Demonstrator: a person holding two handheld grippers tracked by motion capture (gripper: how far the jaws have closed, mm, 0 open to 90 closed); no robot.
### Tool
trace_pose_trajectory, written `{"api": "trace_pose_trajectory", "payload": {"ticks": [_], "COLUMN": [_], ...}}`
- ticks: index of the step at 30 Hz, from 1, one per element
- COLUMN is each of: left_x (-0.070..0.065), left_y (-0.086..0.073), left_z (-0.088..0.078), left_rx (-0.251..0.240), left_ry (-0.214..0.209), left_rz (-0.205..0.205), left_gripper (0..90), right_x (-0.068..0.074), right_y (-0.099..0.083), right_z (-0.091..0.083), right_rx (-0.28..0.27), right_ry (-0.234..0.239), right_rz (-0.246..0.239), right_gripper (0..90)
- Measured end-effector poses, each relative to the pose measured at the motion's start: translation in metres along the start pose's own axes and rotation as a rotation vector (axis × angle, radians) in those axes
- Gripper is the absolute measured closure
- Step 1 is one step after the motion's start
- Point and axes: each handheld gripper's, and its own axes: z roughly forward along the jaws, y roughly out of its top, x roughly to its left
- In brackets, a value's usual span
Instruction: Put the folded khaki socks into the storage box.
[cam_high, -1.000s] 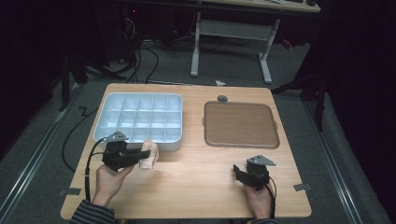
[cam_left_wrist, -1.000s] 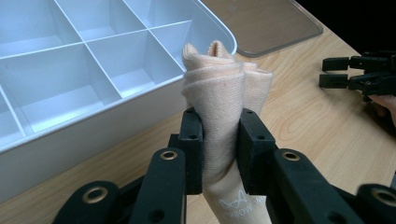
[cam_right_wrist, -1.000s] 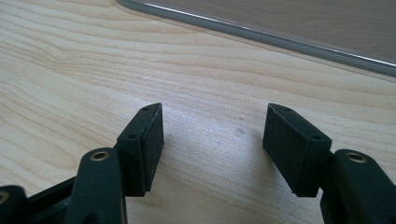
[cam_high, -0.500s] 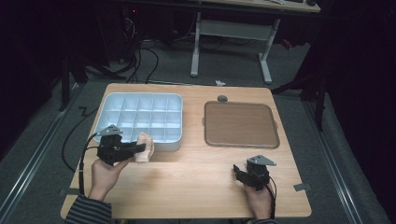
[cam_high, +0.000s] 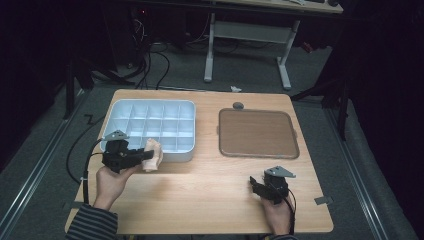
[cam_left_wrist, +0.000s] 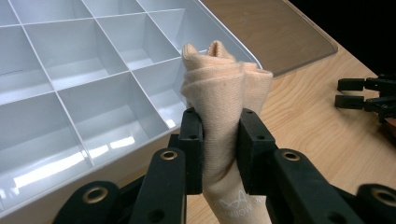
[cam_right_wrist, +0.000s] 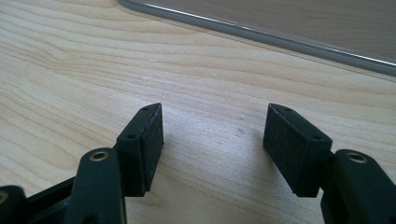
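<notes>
The left gripper (cam_high: 142, 155) has its fingers (cam_left_wrist: 192, 144) clamped on a rolled peach sock (cam_left_wrist: 224, 107), pinching it at mid-length so the bundle sticks out past the fingertips. A second ago the sock was held lower over the counter (cam_high: 210, 185), in front of the compartment tray (cam_high: 112, 111); now it sits at the tray's near right corner, with the open compartments just to the left of the fingers. The right gripper (cam_right_wrist: 212, 135) has not shifted: its fingers (cam_right_wrist: 149, 140) stand apart with nothing between them over bare wood, the brown lid (cam_right_wrist: 299, 23) beyond their tips.
</notes>
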Motion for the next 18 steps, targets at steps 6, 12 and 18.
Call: {"api": "trace_pose_trajectory", "payload": {"ticks": [6, 12, 18], "left_x": [0.002, 0.008, 0.010], "left_y": [0.006, 0.012, 0.021], "left_z": [-0.001, -0.001, -0.001], "left_rx": [-0.004, -0.019, -0.011], "left_ry": [0.012, 0.017, 0.036], "left_rz": [0.010, -0.006, 0.015], "left_gripper": [74.4, 74.4, 74.3], "right_x": [0.000, 0.000, 0.000], "right_y": [0.000, 0.000, 0.000], "right_z": [0.000, 0.000, 0.000], "right_rx": [0.000, 0.000, 0.001], "right_ry": [-0.001, 0.001, 0.001], "right_rz": [-0.001, 0.002, 0.002], "right_gripper": [38.2, 38.2, 38.2]}}
